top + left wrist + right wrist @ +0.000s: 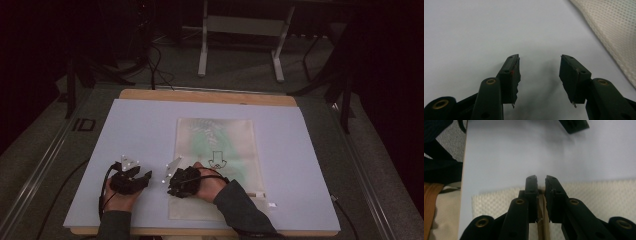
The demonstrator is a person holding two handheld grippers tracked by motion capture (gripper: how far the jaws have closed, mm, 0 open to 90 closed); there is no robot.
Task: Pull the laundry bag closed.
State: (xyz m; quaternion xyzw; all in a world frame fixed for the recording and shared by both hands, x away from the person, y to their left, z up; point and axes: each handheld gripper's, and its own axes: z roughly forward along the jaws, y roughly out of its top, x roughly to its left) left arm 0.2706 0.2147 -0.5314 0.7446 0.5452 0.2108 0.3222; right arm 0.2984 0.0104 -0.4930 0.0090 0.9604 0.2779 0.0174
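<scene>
A cream mesh bag (215, 140) lies flat on the pale board, with green fabric and a black printed mark showing through it. My right gripper (170, 188) sits at the bag's near left edge, pointing left. In the right gripper view its jaws (541, 180) are pressed on a thin strip of the mesh bag (599, 192) at that edge. My left gripper (148, 175) rests on bare board just left of the bag. Its jaws (540, 58) stand wide apart with nothing between them, and the mesh bag (614, 30) lies off to their right. The left gripper (574, 125) also shows beyond the right jaws.
The pale board (150, 125) covers a wooden tabletop (200, 95). A small white tag (271, 204) lies near the bag's near right corner. A metal table frame (240, 30) and cables (155, 65) stand on the floor beyond. The person's clothing (434, 207) is close to the board's front edge.
</scene>
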